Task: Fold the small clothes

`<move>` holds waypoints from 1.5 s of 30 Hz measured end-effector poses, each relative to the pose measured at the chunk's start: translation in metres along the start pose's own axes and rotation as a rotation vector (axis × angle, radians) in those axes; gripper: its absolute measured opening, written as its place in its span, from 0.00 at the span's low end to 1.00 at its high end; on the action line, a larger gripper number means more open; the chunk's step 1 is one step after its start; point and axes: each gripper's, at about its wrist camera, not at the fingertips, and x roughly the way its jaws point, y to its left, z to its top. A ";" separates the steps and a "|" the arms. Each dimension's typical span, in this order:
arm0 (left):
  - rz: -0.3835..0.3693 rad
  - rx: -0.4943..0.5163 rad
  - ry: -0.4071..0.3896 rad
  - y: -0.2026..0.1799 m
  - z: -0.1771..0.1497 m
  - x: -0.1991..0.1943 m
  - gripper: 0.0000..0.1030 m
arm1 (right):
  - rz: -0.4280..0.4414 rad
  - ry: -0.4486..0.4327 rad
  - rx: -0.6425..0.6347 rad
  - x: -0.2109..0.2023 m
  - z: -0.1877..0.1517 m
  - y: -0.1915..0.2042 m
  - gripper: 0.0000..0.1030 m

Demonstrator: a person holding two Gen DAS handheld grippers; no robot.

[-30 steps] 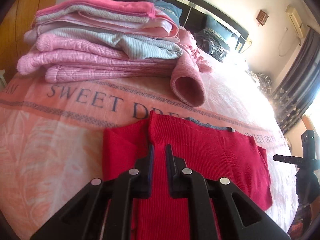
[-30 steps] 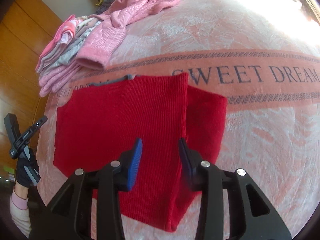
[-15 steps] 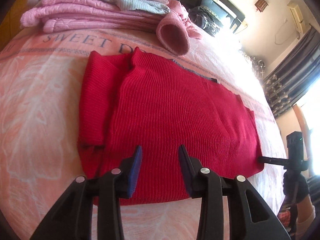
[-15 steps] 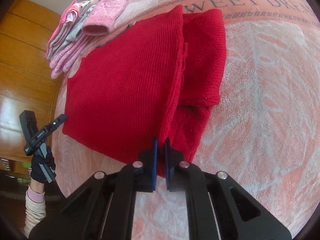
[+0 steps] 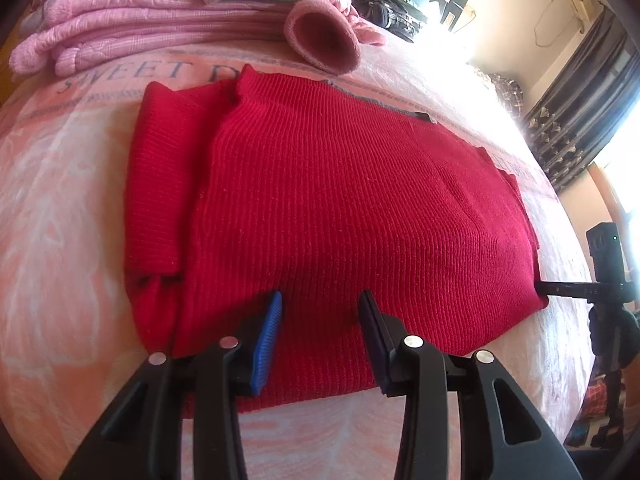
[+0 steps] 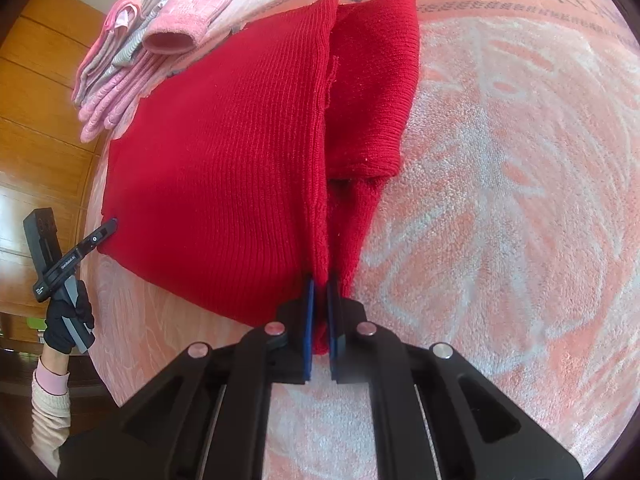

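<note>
- My right gripper point(image 6: 320, 300) is clamped on the near hem of the red sweater point(image 6: 224, 152).
- My left gripper point(image 5: 320, 312) is spread wide over the hem, holding nothing.
- The sweater lies flat on the pink blanket point(image 6: 500, 200), sleeve folded in, just beside the pink pile point(image 5: 140, 12).

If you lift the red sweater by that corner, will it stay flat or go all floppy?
Probably floppy. The red sweater is soft ribbed knit, already puckering where the right gripper pinches its hem, so the rest would likely sag and hang. Its folded-in sleeve lies loose and may slide open. It looks fairly light and unlikely to slip from the pads.
</note>
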 end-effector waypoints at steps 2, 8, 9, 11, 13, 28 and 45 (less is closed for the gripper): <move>-0.011 -0.030 -0.005 0.002 0.002 -0.003 0.39 | 0.028 -0.005 0.020 -0.005 0.001 -0.002 0.10; -0.066 -0.077 -0.078 -0.003 0.017 -0.022 0.47 | 0.086 -0.098 0.073 -0.044 0.016 -0.012 0.43; -0.071 -0.084 -0.089 -0.004 0.020 -0.023 0.49 | 0.099 -0.108 0.093 -0.047 0.020 -0.017 0.44; -0.075 -0.103 -0.096 -0.004 0.025 -0.020 0.51 | 0.121 -0.104 0.126 -0.045 0.026 -0.027 0.44; -0.071 -0.109 -0.094 -0.005 0.028 -0.015 0.51 | 0.153 -0.079 0.148 -0.036 0.032 -0.035 0.45; -0.060 -0.097 -0.066 -0.002 0.036 0.014 0.52 | 0.211 -0.084 0.199 -0.004 0.054 -0.054 0.42; -0.075 -0.082 -0.071 0.002 0.035 0.018 0.52 | 0.178 -0.117 0.192 0.000 0.051 -0.052 0.16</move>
